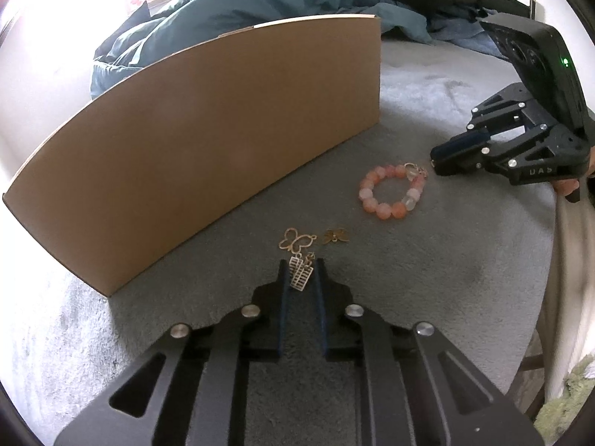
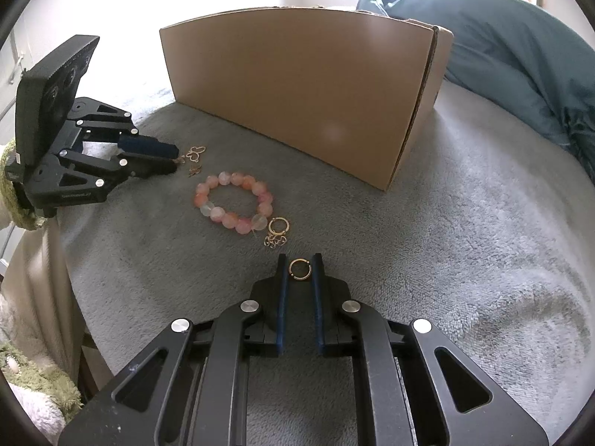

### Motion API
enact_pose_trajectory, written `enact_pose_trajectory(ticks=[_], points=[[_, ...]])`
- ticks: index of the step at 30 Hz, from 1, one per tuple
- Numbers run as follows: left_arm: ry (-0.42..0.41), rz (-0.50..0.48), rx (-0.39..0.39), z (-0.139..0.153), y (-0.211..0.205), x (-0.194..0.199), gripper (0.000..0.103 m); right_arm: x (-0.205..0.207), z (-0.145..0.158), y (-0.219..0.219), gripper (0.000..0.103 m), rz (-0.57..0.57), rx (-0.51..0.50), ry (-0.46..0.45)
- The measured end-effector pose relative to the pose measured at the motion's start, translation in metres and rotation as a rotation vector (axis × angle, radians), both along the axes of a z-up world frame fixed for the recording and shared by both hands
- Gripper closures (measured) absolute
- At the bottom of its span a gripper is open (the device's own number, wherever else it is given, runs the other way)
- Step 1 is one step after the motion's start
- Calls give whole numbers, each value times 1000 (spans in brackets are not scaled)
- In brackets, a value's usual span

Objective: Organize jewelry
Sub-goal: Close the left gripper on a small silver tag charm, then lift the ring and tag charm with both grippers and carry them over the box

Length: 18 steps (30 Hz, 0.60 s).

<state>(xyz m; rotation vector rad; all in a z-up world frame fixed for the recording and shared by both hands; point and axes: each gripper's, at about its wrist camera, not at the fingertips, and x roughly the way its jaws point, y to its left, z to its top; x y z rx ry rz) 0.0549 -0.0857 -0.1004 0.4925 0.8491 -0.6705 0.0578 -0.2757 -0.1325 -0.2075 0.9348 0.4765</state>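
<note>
the left gripper (image 1: 302,273) has its jaws closed on a silver earring (image 1: 301,277); the right gripper (image 2: 300,269) has its jaws clamped on a gold ring (image 2: 299,270), both above the grey blanket (image 2: 465,241) beside a pink bracelet (image 2: 233,202).

pink bead bracelet (image 2: 233,205) lies flat on grey cloth — gold ring (image 2: 299,269) and butterfly charms (image 1: 296,239) nearby.

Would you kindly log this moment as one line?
left tool: shut on silver rectangular lattice earring | right tool: shut on gold hoop ring | pink beaded bracelet: on grey blanket
</note>
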Motion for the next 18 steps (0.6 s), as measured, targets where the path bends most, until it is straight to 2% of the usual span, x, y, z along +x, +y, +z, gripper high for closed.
enact_pose_trajectory(ticks=[6,18], points=[[16,1,-8,3,2,2,91,-2,0,2,93,0,-7,-5],[25,-15,-11,10,11,-21,92,-2,0,2,93,-1,-8,-6]])
